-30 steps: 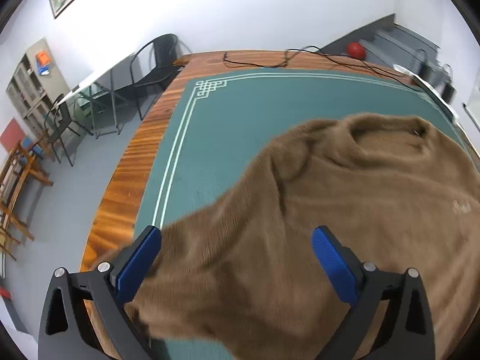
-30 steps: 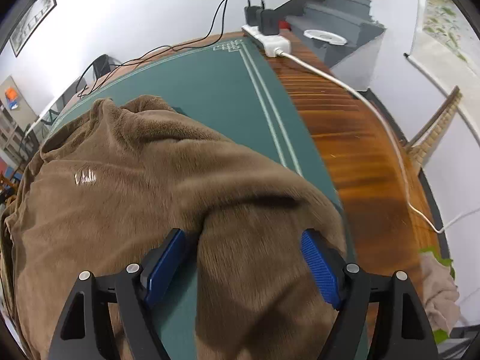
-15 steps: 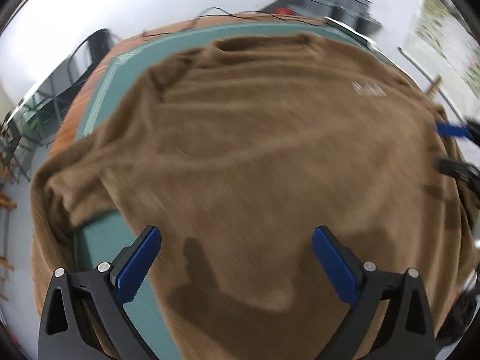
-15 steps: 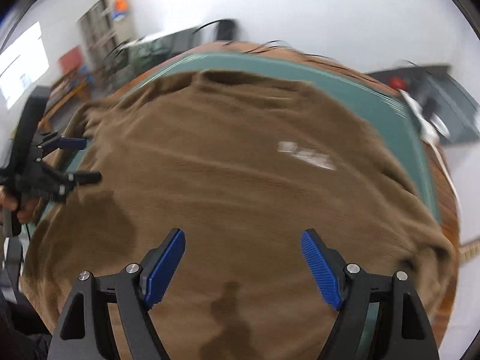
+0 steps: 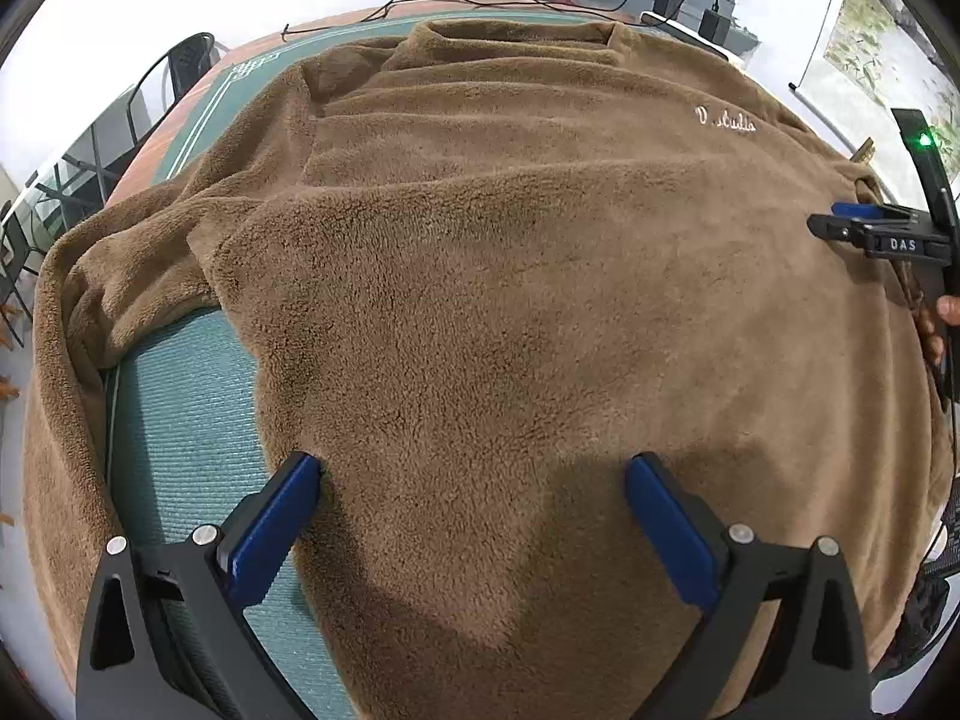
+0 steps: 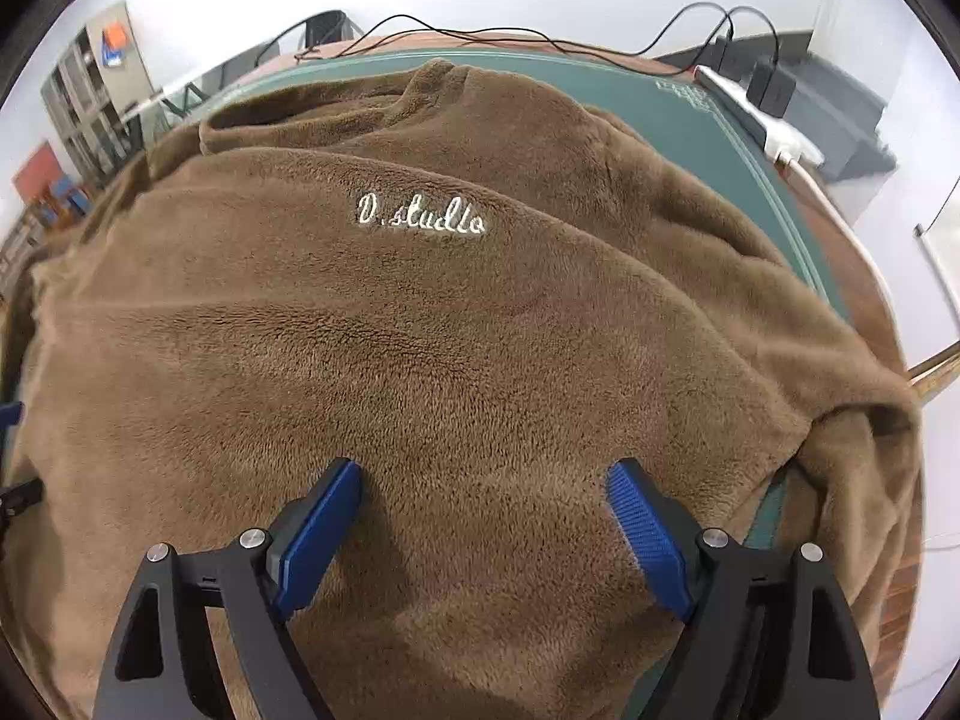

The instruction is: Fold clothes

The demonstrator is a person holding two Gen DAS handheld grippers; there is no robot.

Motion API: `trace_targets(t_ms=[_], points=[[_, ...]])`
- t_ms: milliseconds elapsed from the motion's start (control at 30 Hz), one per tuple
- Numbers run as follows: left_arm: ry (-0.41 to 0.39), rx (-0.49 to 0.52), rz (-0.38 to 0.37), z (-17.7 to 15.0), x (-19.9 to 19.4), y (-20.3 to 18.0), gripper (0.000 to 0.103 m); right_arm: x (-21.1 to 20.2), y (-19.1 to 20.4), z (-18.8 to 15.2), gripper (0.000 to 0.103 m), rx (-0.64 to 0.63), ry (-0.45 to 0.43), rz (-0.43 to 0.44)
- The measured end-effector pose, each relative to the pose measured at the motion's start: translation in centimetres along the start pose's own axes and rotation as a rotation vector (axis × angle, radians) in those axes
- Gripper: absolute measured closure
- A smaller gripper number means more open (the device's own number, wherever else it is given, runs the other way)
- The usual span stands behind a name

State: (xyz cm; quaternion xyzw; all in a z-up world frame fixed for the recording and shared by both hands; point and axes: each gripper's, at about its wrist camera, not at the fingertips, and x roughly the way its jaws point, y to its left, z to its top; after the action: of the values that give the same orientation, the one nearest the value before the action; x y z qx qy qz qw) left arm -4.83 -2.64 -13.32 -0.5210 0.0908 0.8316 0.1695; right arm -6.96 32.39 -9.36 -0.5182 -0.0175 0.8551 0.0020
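A brown fleece sweater lies spread front-up on the green table mat, collar at the far end and white lettering on the chest. Its left sleeve lies bunched along the mat's left side, and the right sleeve drapes over the right edge. My left gripper hovers open over the lower left hem. My right gripper hovers open over the lower right body. In the left wrist view the right gripper shows from the side at the right edge, with a hand on it.
The mat lies on a wooden table. A white power strip with plugs and black cables sits at the far right corner. Black chairs and a glass desk stand beyond the far left; shelves line the wall.
Both grippers swung from the sleeves at the table's sides to the near hem, now facing the sweater's body head-on. The view has steadied after a blurred sweep. Both stay open.
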Motion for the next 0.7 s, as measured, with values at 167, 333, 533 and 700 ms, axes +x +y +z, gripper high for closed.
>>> trace_targets(t_ms=[167,333,533,700], points=[[-0.047,-0.027,0.017,0.9,-2.2,1.3,0.001,-2.3,2.6,-0.6,0.017,-0.056,-0.033,0.002],[-0.139,-0.116,0.033,1.5,-6.4,4.0,0.001,-6.0,5.7,-0.6,0.017,-0.075,-0.090,0.109],[-0.172,-0.163,0.051,0.3,-8.4,5.0,0.001,-10.6,11.8,0.0,0.017,-0.182,-0.183,0.302],[-0.158,-0.172,0.079,-1.2,-8.9,5.1,0.001,-17.0,18.8,-0.4,0.017,-0.348,-0.277,0.473]])
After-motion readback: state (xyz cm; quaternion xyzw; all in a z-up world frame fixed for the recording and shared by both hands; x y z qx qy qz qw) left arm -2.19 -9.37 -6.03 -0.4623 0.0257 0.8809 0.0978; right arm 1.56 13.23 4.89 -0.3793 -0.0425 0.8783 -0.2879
